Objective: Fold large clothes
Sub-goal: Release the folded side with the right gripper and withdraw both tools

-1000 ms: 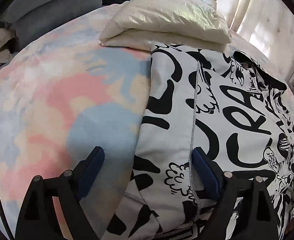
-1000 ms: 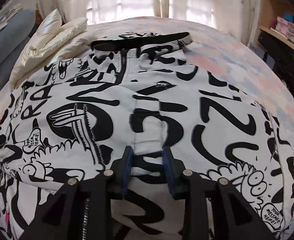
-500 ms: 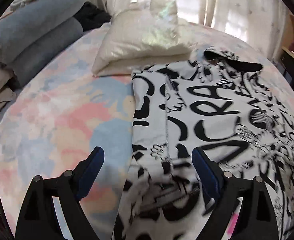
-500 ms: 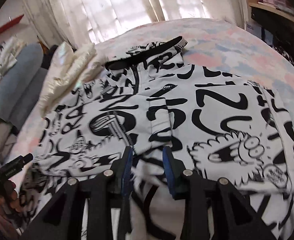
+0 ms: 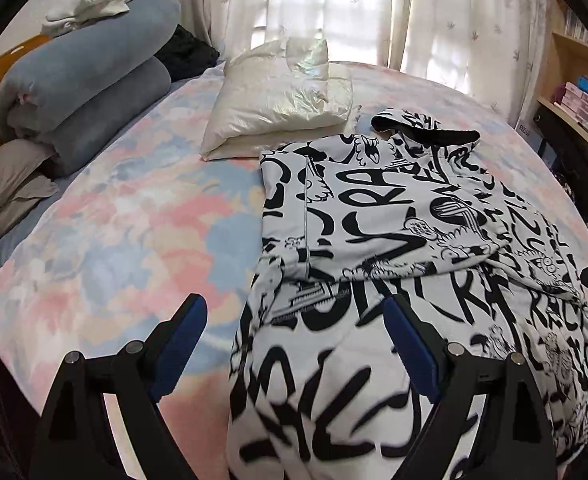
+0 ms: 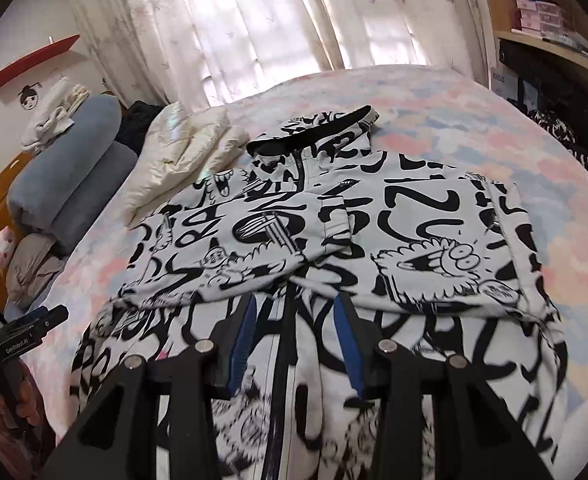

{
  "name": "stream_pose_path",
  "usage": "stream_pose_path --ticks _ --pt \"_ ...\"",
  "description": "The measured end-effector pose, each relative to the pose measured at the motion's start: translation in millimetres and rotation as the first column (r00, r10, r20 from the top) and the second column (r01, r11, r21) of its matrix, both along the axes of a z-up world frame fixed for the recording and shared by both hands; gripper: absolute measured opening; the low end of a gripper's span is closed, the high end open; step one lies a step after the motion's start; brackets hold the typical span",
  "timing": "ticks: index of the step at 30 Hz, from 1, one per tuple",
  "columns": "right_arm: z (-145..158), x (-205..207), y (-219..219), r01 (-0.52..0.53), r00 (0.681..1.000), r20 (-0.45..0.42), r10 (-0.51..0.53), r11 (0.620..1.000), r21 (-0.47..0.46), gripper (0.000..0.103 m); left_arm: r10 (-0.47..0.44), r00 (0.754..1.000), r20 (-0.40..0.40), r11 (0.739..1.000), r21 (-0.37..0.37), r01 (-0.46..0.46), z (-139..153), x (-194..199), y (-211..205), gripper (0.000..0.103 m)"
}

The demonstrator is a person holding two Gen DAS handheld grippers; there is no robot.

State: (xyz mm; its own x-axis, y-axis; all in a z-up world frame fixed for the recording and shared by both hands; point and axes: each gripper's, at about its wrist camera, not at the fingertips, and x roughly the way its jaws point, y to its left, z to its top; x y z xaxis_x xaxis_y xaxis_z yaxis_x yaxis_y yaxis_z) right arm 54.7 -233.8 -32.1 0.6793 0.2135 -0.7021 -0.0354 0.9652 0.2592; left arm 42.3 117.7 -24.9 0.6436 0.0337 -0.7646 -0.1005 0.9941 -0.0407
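A white hooded jacket (image 5: 373, 208) with black graffiti print lies flat on the pastel bed sheet (image 5: 134, 220), hood (image 5: 425, 128) at the far end. Both sleeves are folded across its chest, and one cuff (image 6: 335, 220) rests near the zipper. My left gripper (image 5: 294, 308) hangs open wide above the jacket's lower left edge with nothing between its pads. My right gripper (image 6: 295, 304) hovers over the jacket (image 6: 413, 220) near the zipper line. Its jaws are opening and grip nothing. The left gripper's body (image 6: 26, 332), in a hand, shows at the left of the right wrist view.
A folded cream puffer jacket (image 5: 282, 96) lies just beyond the printed jacket's left shoulder. Rolled blue blankets (image 5: 86, 80) and a grey pillow (image 5: 10, 184) line the bed's far left. Curtains hang behind the bed. A wooden shelf (image 5: 573, 108) stands at the right.
Both grippers have pulled back and risen from the jacket. My right gripper has let go of the sleeve cuff, which now lies across the chest, and its jaws have widened.
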Motion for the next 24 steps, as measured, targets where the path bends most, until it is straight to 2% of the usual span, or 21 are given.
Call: stream_pose_path --ticks 5,8,9,24 --pt "9.9 -33.0 -0.6 -0.011 0.999 0.031 0.011 1.0 0.015 0.042 0.003 1.0 0.019 1.0 -0.002 -0.003 9.7 -28.4 4.3 0.089" --pt "12.2 -50.4 0.6 -0.015 0.999 0.045 0.015 1.0 0.01 0.064 0.011 1.0 0.022 1.0 -0.007 -0.01 11.8 -42.3 7.6 0.089" --pt "13.0 -57.2 0.9 -0.019 0.998 0.054 0.018 1.0 0.006 0.067 0.013 1.0 0.024 1.0 -0.01 -0.013 12.0 -47.2 9.9 0.089" --pt "3.0 -113.6 -13.0 -0.004 0.999 0.037 0.004 1.0 -0.008 0.068 0.047 0.999 -0.02 0.997 -0.055 -0.048 -13.6 -87.6 34.7 0.09"
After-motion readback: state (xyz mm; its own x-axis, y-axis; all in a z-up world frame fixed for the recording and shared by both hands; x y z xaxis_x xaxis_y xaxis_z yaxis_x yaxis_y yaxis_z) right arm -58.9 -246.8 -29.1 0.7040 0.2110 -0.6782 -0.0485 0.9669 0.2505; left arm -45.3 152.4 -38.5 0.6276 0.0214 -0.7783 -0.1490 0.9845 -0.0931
